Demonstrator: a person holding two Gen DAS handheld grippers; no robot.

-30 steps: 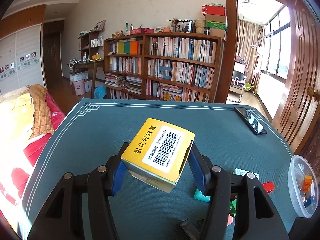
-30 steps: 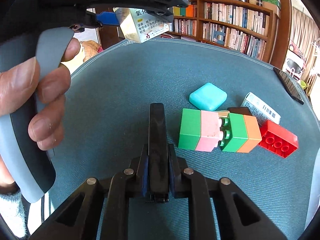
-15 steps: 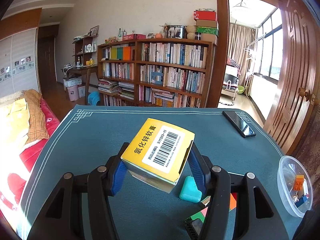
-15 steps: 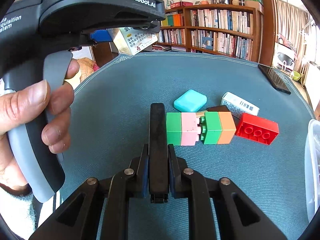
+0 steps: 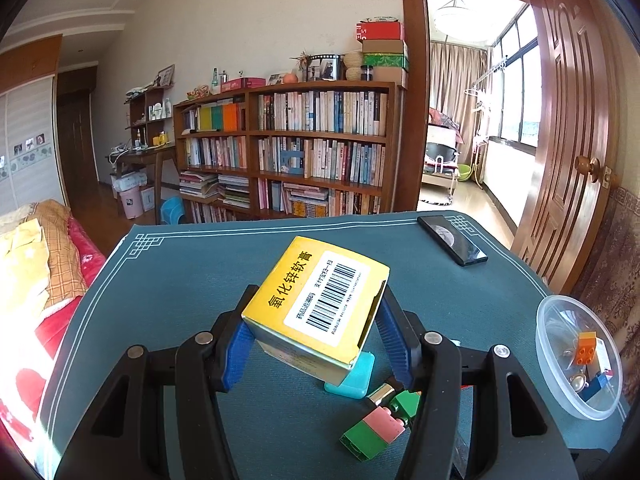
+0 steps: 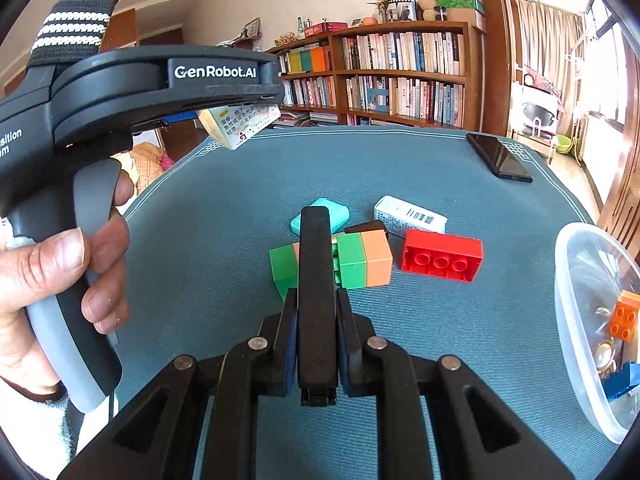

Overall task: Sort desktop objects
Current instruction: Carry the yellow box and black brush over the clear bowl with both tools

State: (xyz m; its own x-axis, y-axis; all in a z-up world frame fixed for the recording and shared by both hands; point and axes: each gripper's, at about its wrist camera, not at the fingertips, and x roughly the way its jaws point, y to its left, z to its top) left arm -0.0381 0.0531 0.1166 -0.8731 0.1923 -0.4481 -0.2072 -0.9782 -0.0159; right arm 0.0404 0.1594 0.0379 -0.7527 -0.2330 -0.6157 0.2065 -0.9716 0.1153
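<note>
The big desk has a dark green mat on it, and the things to sort lie on its near right part. At 3 o'clock from the middle of the desk sits a clear plastic bowl with a few small toys already inside.

The left hand-held gripper is clenched on a yellow box, one blue pad on each side, and holds it up in the air above the desk. The box looks like thin card. It is likely light and a bit soft, so a hard squeeze could dent it. The flat side walls are a good place to hold it.

A black phone lies flat at 1 o'clock, far from the rest. It is smooth and could slip.

The toy bricks sit close together near the middle. A red brick is at 3 o'clock from the green and orange bricks, which are stuck together. They are hard and will not bend, so their straight sides are easy to pinch. A small white box lies just behind the red brick, and a little teal case is at 10 o'clock from the white box.

The right hand-held gripper is clenched on a thin black bar. It looks stiff and is held at its near end.
</note>
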